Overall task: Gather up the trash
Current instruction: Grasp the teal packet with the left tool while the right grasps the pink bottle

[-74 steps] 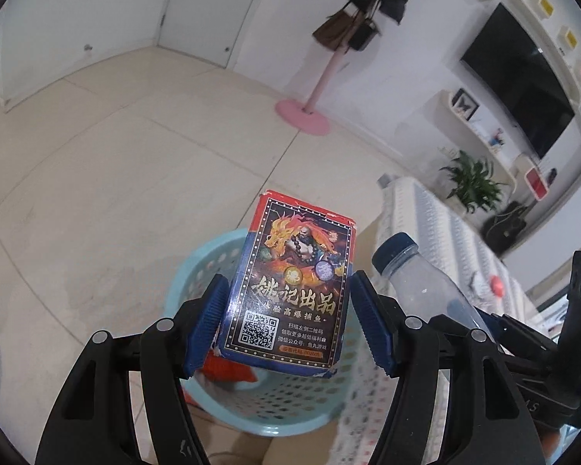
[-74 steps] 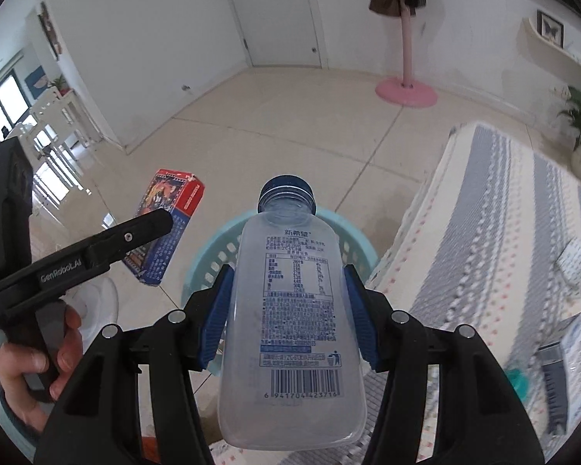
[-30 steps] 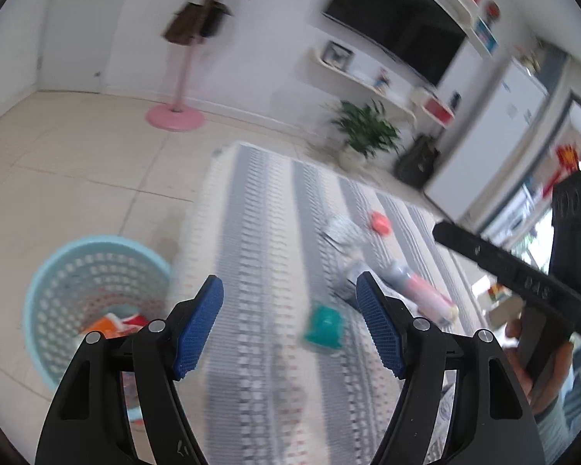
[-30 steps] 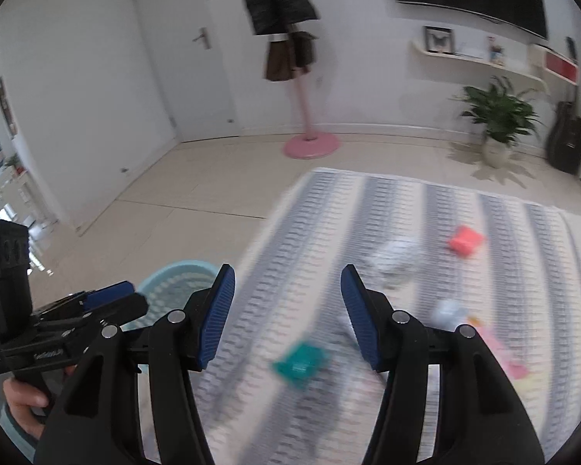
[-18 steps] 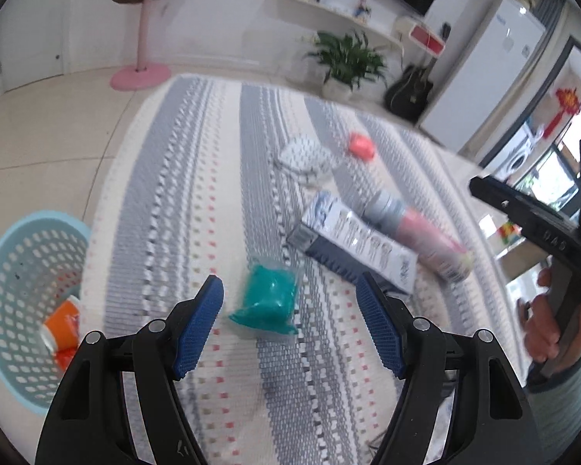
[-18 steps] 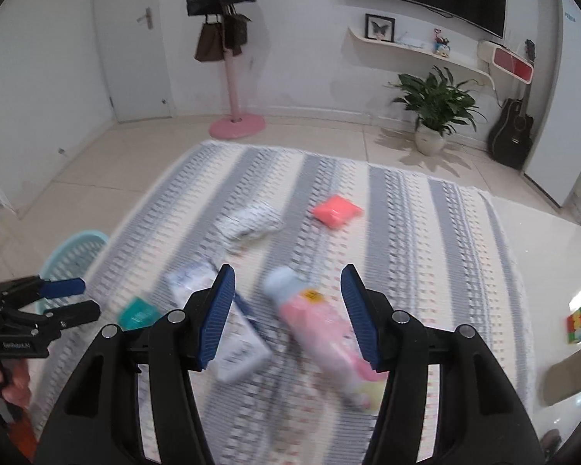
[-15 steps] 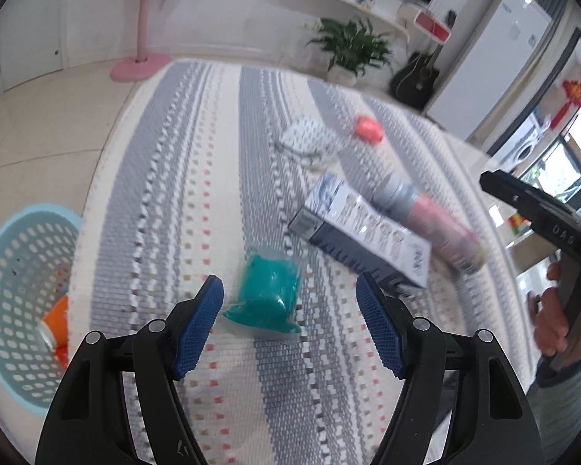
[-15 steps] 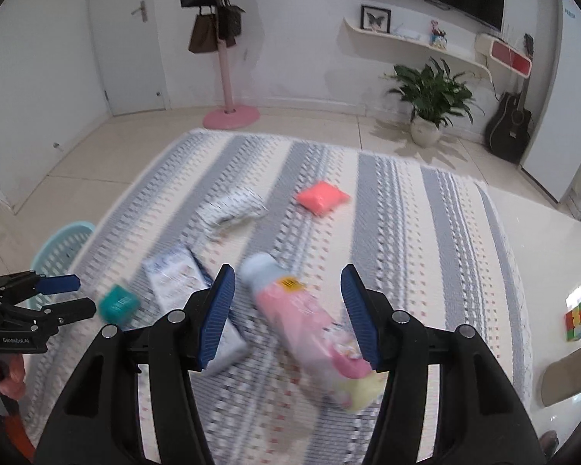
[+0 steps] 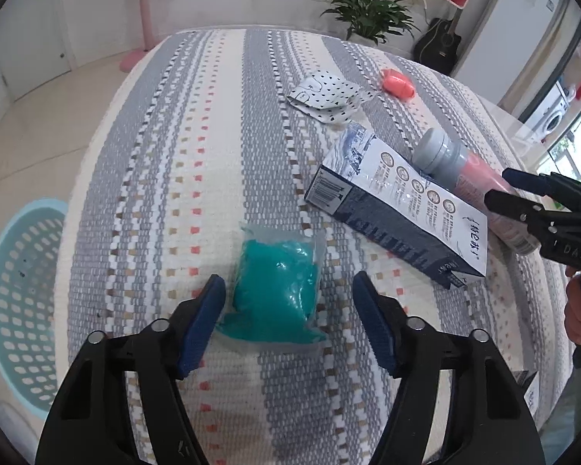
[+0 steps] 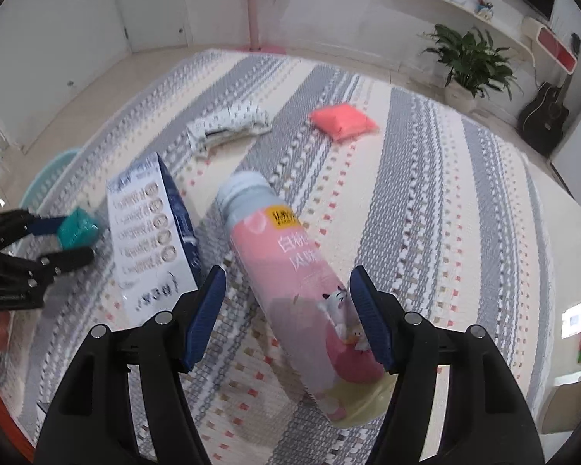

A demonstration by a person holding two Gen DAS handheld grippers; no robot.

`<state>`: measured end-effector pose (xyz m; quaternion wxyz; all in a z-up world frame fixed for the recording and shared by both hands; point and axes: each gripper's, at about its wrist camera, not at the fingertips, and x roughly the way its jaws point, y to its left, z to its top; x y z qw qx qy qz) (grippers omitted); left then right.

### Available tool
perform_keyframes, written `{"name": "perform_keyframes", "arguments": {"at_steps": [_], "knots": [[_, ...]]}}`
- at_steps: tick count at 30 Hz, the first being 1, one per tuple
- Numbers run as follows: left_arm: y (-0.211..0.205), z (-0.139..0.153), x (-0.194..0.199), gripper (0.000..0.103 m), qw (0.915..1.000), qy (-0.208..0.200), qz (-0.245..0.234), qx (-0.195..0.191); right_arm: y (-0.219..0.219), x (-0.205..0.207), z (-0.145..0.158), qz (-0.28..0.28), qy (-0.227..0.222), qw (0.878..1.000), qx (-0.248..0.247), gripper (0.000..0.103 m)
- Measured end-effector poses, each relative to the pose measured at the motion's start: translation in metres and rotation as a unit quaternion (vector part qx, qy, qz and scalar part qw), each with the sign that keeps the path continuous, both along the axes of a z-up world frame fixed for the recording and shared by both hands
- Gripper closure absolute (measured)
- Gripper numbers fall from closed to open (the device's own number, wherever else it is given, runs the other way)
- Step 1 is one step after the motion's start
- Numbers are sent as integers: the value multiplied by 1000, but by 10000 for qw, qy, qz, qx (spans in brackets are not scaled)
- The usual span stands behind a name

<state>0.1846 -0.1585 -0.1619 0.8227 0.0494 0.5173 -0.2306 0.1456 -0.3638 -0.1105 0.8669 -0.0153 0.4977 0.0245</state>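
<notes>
Now both claws are empty and wide: the left claw [image 9: 288, 294] has dropped its box, the right claw [image 10: 286, 290] its clear bottle. They frame a teal packet [image 9: 275, 290] and pink bottle [image 10: 302, 286] on the rug [image 9: 197, 147], probably next for the basket [image 9: 19, 294].

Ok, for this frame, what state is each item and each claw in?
Left claw: open, straddling the teal pouch.
Right claw: open, around the pink bottle.
Teal pouch: flat on the rug.
Pink bottle: lying down, capped.
Carton: on its side.
Basket: upright on the floor.
</notes>
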Motion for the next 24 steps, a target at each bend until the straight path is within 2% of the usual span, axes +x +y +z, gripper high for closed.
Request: {"name": "perform_keyframes", "arguments": {"at_steps": [1, 3, 6, 13, 19, 24], "knots": [[-1, -1, 0, 43, 10000, -29, 37, 76, -1, 0, -2, -32, 21, 10000, -20, 40], [0, 0, 0, 56, 9997, -77, 139, 203, -2, 1, -5, -89, 104, 9999, -38, 40], [2, 2, -1, 65, 9995, -93, 193, 215, -3, 4, -8, -115, 207, 9997, -14, 42], [10, 6, -10, 66, 9999, -116, 117, 33, 10, 12, -22, -56, 551, 9984, -112, 56], [25, 22, -22, 66, 9989, -338, 43, -327, 7, 7, -19, -424, 319, 9986, 51, 57], [50, 48, -24, 66, 9959, -591, 230, -652, 6, -7, 9, -640, -80, 9979, 44, 58]]}}
